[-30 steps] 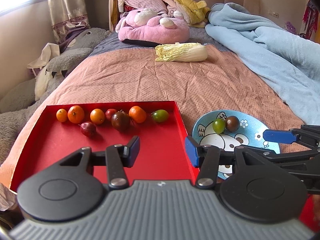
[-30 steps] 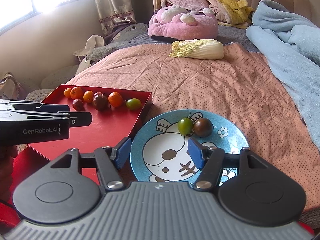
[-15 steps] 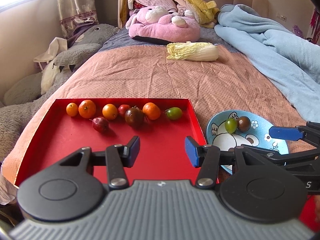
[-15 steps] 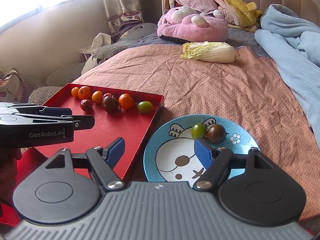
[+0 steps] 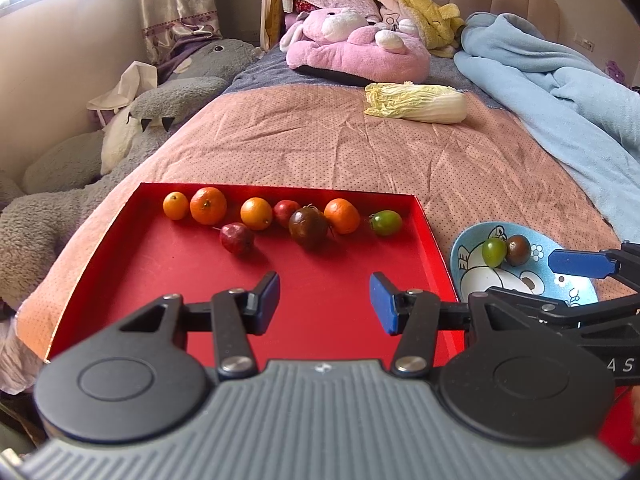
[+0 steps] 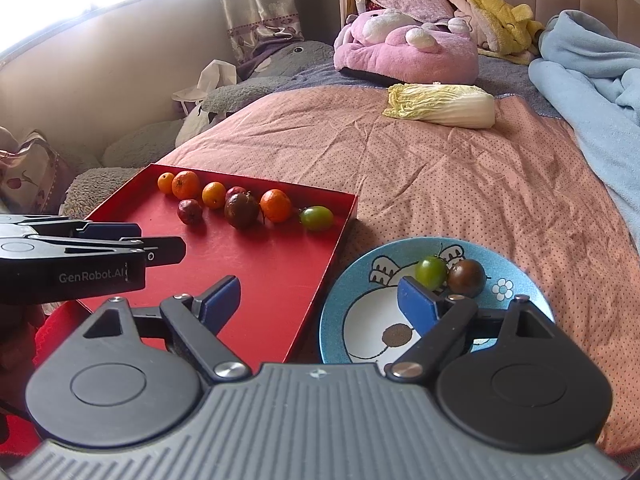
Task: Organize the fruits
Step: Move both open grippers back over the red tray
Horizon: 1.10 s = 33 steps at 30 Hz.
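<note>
A red tray (image 5: 320, 292) (image 6: 256, 272) lies on the bed with a row of fruits at its far edge: several oranges (image 5: 208, 205), a dark tomato (image 5: 308, 227) (image 6: 241, 210), a small red fruit (image 5: 237, 238) and a green tomato (image 5: 385, 223) (image 6: 316, 218). A blue bear plate (image 5: 576, 292) (image 6: 352, 292) right of the tray holds a green tomato (image 6: 431, 273) and a dark tomato (image 6: 466, 277). My left gripper (image 5: 324, 304) is open and empty above the tray's near half. My right gripper (image 6: 320, 300) is open and empty, over the tray's right edge and the plate.
A napa cabbage (image 5: 416, 102) lies farther up the pink bedspread (image 6: 440, 184). A pink plush (image 5: 356, 50) sits at the headboard, a blue blanket (image 5: 560, 80) along the right, and a grey plush (image 5: 152, 116) along the left edge.
Both grippers have pulled back and swung a little left, so tray and plate sit farther right and farther off. The right gripper's jaws have spread wider.
</note>
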Available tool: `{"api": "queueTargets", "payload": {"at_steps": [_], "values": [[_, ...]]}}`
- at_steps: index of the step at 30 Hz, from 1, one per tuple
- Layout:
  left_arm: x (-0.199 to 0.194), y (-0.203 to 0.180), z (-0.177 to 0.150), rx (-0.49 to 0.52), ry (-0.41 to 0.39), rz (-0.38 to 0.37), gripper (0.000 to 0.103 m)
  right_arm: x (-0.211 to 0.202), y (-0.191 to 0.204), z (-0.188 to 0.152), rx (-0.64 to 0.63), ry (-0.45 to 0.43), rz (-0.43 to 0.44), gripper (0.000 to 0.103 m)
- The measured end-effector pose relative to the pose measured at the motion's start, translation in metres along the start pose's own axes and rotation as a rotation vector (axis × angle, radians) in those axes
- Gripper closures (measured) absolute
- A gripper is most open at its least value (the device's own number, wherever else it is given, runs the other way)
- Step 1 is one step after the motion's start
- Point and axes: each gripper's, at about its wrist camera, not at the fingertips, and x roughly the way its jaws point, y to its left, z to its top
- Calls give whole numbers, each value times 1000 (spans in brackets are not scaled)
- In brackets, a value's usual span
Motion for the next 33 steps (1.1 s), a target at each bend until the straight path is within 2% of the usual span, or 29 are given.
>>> {"api": "queueTargets", "payload": {"at_steps": [11, 33], "values": [[4, 19, -4, -34, 17, 15, 50, 13, 16, 4, -28, 21, 24, 14], [27, 36, -5, -64, 51, 30, 50, 41, 20, 13, -64, 31, 51, 14]]}}
